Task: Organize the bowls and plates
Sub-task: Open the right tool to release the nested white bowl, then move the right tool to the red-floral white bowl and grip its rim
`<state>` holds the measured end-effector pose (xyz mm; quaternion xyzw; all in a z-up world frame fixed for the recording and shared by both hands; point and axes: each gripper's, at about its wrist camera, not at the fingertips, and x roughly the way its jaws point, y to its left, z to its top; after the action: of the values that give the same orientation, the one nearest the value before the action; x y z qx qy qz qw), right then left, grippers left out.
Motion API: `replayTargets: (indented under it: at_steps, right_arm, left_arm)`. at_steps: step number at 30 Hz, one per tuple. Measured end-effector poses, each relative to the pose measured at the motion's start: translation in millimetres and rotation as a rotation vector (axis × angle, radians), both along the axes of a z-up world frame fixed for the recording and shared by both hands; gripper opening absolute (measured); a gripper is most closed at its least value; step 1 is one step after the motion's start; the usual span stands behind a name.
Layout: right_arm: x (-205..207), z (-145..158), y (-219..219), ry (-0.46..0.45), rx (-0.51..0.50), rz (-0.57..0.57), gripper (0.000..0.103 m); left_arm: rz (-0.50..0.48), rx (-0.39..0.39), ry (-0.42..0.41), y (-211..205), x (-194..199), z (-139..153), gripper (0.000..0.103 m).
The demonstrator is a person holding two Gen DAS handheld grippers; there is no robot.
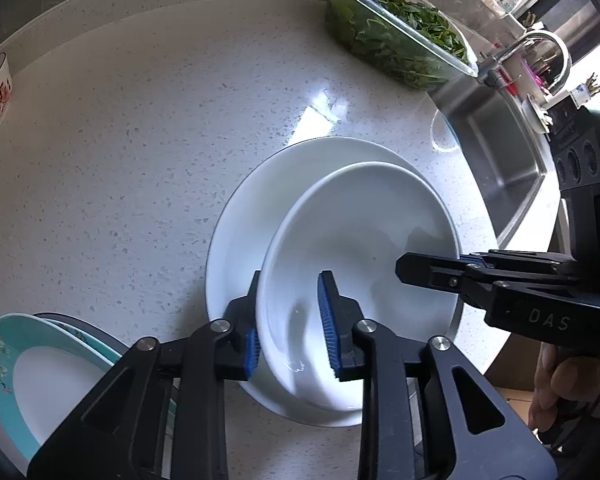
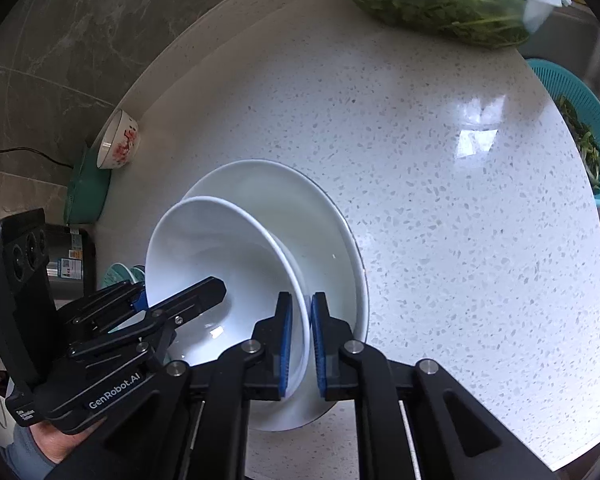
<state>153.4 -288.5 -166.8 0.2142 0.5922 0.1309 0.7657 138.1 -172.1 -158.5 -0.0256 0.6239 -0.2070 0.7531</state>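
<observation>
Two white dishes sit nested on my speckled countertop (image 1: 140, 140): a white bowl (image 1: 360, 264) lies tilted inside a wider white plate (image 1: 236, 240), near the counter's front edge. My right gripper (image 2: 301, 340) has its blue pads pinching the bowl's rim, one pad inside the bowl and one outside, pressed tight on the wall. My left gripper (image 1: 290, 328) straddles the opposite rim with its fingers spread a little; the inner pad stands clear of the wall, and I cannot tell whether the outer one touches. A teal-rimmed plate (image 1: 32, 376) sits just left of the white plate. A small bowl with red flowers (image 2: 118, 146) stands at the back by the wall, well apart. A clear tub of greens (image 1: 396, 32) rests beside the sink (image 1: 500, 152).
</observation>
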Motion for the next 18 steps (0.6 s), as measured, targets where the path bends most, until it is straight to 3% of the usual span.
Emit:
replayTargets:
  at_steps: [2, 7, 10, 18]
  right_arm:
    - [-1, 1, 1, -0.003, -0.006, 0.002, 0.011]
    - [-2, 3, 4, -0.013, -0.024, -0.001, 0.012]
    - [-3, 4, 3, -0.020, -0.027, -0.005, 0.013]
    - [-5, 9, -4, -0.037, -0.019, -0.007, 0.016]
  left_arm:
    - [0.002, -0.017, -0.007, 1, -2, 3, 0.032]
    - [-0.021, -0.052, -0.032, -5, -6, 12, 0.061]
    - [-0.023, -0.060, -0.046, -5, -7, 18, 0.070]
    - [0.022, -0.078, -0.060, 6, -4, 33, 0.074]
